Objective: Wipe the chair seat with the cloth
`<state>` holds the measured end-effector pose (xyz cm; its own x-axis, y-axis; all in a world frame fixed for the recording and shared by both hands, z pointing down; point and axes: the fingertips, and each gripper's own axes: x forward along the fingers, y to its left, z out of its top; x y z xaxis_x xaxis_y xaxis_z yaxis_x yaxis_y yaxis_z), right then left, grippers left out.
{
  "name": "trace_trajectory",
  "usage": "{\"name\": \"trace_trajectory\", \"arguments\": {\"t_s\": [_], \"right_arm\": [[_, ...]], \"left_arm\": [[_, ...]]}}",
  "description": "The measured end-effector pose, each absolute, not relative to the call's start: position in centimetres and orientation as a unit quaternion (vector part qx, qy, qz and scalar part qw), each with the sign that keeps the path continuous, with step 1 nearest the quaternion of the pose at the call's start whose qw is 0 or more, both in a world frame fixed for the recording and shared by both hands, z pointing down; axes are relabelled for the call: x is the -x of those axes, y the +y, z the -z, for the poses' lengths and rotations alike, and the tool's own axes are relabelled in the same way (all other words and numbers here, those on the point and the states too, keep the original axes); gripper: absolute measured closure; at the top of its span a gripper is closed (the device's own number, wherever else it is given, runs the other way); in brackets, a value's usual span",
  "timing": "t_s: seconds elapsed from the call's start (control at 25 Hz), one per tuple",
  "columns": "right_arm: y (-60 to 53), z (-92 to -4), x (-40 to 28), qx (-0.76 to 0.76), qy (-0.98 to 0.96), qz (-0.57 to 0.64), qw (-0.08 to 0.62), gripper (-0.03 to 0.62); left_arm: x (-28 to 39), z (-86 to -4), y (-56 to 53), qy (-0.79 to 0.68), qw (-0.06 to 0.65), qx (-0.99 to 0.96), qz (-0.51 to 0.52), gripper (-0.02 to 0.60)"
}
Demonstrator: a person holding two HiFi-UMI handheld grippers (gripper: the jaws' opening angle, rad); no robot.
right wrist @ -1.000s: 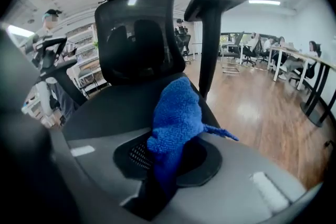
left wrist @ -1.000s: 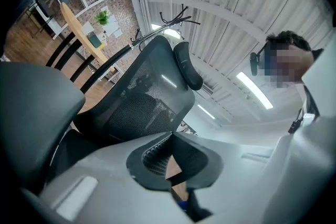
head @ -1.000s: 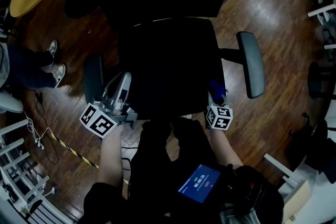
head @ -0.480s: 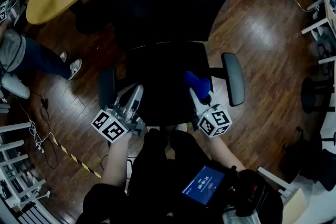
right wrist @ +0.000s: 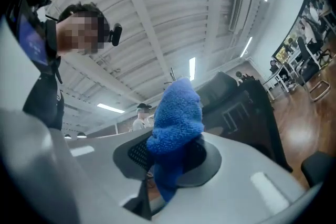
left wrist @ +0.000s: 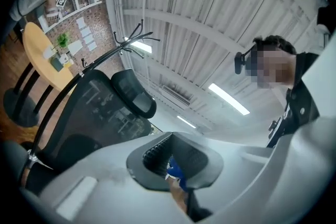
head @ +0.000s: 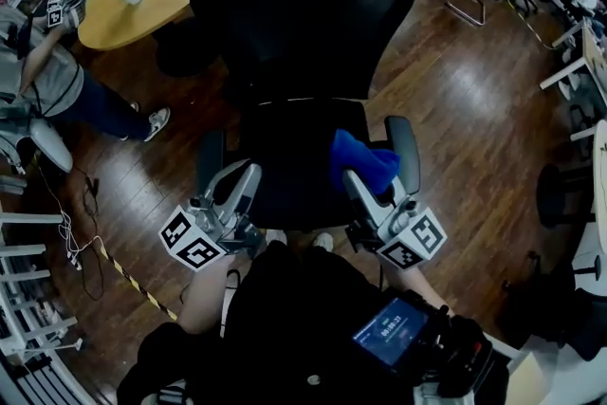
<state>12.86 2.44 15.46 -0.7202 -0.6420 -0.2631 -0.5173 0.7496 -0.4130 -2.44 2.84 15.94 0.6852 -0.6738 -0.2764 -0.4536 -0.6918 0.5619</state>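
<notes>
Head view: right gripper (head: pixel 353 177) clenches the cloth (head: pixel 363 159) over the seat's (head: pixel 294 166) right edge; left gripper (head: pixel 248 174) is closed, empty. Dragged hard, the cloth may pull free or snag the armrest (head: pixel 404 147).

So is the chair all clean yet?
Not yet, I think. Done: the right gripper has grabbed the blue cloth. Right now the cloth is held up over the right edge of the seat, pointing at the ceiling, not rubbing. Left to do: wiping the seat.
</notes>
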Motion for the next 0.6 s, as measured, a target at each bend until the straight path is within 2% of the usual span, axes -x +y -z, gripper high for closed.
{"name": "trace_trajectory", "arguments": {"t_s": [0.28,0.6], "right_arm": [[5.8,-14.6,-13.4,0.295,0.914,0.167,0.224,0.51],[15.7,-11.5,-12.6,0.308,0.908,0.133,0.25,0.51]], "left_arm": [[1.8,-14.0,6.3,-0.339,0.206,-0.881,0.257,0.591],[2.7,-11.7,15.8,-0.294,0.189,-0.896,0.275,0.591]]}}
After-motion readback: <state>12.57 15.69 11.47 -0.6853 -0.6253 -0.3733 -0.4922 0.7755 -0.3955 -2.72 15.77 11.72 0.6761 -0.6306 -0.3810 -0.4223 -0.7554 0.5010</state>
